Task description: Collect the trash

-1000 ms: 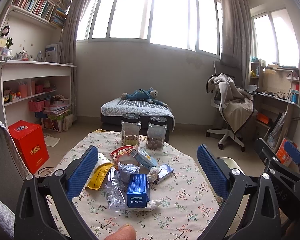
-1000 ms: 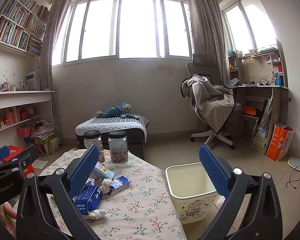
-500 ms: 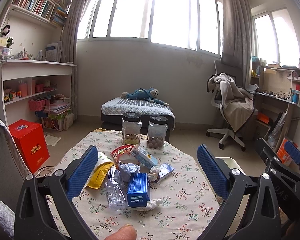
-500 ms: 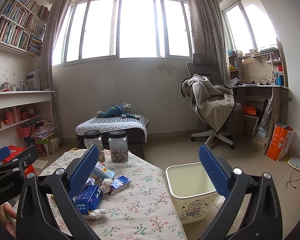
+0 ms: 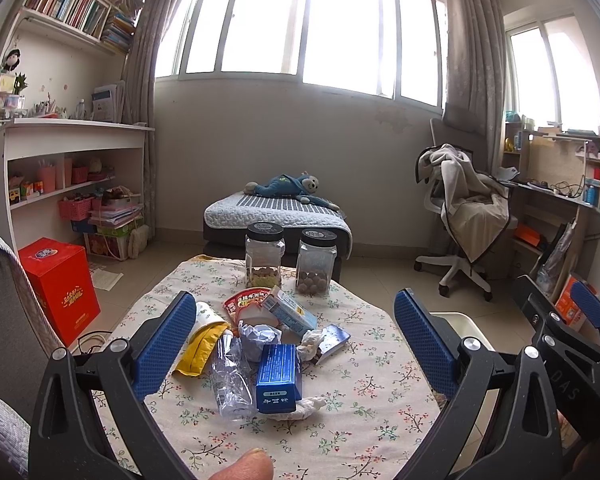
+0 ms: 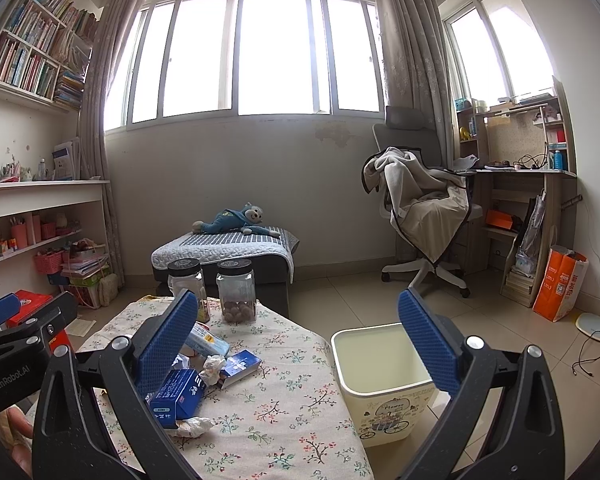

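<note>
A heap of trash lies on the floral table (image 5: 360, 412): a dark blue box (image 5: 278, 378), a crushed clear bottle (image 5: 230, 380), a yellow bag (image 5: 200, 346), a pale blue carton (image 5: 288, 314), a red wrapper (image 5: 246, 300), a small blue pack (image 5: 332, 340) and crumpled tissues (image 5: 312, 344). My left gripper (image 5: 294, 344) is open and empty, held above the near side of the heap. My right gripper (image 6: 296, 344) is open and empty, above the table's right edge. A cream bin (image 6: 380, 376) stands on the floor right of the table. The blue box (image 6: 178, 394) also shows in the right wrist view.
Two black-lidded jars (image 5: 264, 256) (image 5: 316, 262) stand at the table's far edge. A low bed with a blue plush toy (image 5: 288, 188) is behind. A red box (image 5: 60, 288) sits on the floor at the left, an office chair (image 5: 464, 216) at the right.
</note>
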The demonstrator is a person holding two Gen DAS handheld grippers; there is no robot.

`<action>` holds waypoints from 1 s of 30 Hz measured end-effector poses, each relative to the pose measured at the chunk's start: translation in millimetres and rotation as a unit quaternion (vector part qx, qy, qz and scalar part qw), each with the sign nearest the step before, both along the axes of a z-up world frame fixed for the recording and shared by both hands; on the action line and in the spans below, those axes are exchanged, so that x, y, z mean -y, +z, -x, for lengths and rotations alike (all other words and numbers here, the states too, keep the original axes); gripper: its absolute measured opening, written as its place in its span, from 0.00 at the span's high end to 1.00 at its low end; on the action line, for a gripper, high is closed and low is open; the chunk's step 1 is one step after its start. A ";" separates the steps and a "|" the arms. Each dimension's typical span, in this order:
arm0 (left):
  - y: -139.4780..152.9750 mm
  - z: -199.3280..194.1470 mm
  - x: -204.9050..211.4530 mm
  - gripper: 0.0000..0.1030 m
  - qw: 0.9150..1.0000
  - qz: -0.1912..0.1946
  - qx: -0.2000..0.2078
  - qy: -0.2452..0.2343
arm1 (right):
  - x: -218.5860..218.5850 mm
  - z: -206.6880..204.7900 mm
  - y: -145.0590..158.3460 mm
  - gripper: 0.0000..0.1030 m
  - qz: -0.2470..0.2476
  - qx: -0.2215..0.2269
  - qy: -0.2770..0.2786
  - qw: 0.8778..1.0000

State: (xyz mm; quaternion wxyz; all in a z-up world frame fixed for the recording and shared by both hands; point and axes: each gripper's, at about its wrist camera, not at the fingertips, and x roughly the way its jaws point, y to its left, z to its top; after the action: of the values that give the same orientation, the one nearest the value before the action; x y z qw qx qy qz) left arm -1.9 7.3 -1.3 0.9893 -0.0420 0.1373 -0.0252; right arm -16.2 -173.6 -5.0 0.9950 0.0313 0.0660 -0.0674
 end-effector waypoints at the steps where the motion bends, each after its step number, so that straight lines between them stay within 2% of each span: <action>1: 0.1 0.0 0.0 0.06 1.000 0.000 0.000 0.000 | 0.1 -0.2 0.3 0.07 0.000 0.000 0.000 1.000; 6: -1.0 -1.8 -4.1 0.06 1.000 0.005 -0.004 0.007 | 0.4 -1.4 -0.5 0.07 -0.003 -0.006 0.001 1.000; 10: 6.1 -17.8 -22.1 0.06 0.999 0.015 -0.033 0.036 | 2.4 -21.0 6.5 0.07 -0.027 -0.069 0.014 0.997; 13: 23.5 -39.2 -50.2 0.06 0.995 0.048 -0.065 0.050 | 2.3 -45.7 24.6 0.07 -0.039 -0.112 0.033 0.992; 15: 37.7 -55.3 -69.9 0.06 0.993 0.072 -0.080 0.046 | 1.4 -68.7 35.8 0.06 -0.047 -0.145 0.047 0.987; 17: 45.7 -75.5 -82.9 0.06 0.992 0.063 -0.093 0.051 | 0.0 -98.1 38.6 0.06 -0.063 -0.192 0.073 0.977; 19: 36.4 -104.1 -96.8 0.06 0.987 0.065 -0.135 0.048 | 0.7 -127.2 32.8 0.06 -0.092 -0.231 0.097 0.964; 20: 23.6 -123.0 -103.6 0.06 0.980 0.068 -0.182 0.039 | 0.5 -142.2 27.0 0.07 -0.103 -0.254 0.105 0.956; 21: 4.9 -144.3 -110.1 0.06 0.966 0.068 -0.245 0.035 | -0.7 -157.2 18.1 0.07 -0.111 -0.280 0.114 0.947; 22: -16.8 -162.3 -115.1 0.06 0.949 0.068 -0.305 0.035 | -2.6 -171.7 7.1 0.07 -0.117 -0.310 0.123 0.935; 23: -37.7 -174.6 -121.8 0.06 0.936 0.073 -0.342 0.048 | -5.0 -185.0 -5.4 0.07 -0.120 -0.337 0.131 0.925; 25: -72.2 -188.6 -134.4 0.06 0.925 0.084 -0.364 0.067 | -11.1 -204.2 -31.5 0.07 -0.118 -0.376 0.139 0.908; 28: -106.8 -213.9 -145.6 0.07 0.904 0.079 -0.411 0.091 | -12.2 -223.5 -70.1 0.07 -0.132 -0.413 0.143 0.890; 30: -113.1 -229.5 -141.7 0.07 0.905 0.067 -0.413 0.077 | -9.9 -238.2 -94.1 0.07 -0.152 -0.453 0.134 0.868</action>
State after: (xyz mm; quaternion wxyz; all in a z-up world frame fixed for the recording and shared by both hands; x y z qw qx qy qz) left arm 227.6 149.0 -114.4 0.8381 -0.1253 0.5275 0.0612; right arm 222.1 -163.7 -99.1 0.8384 0.1387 0.5223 0.0711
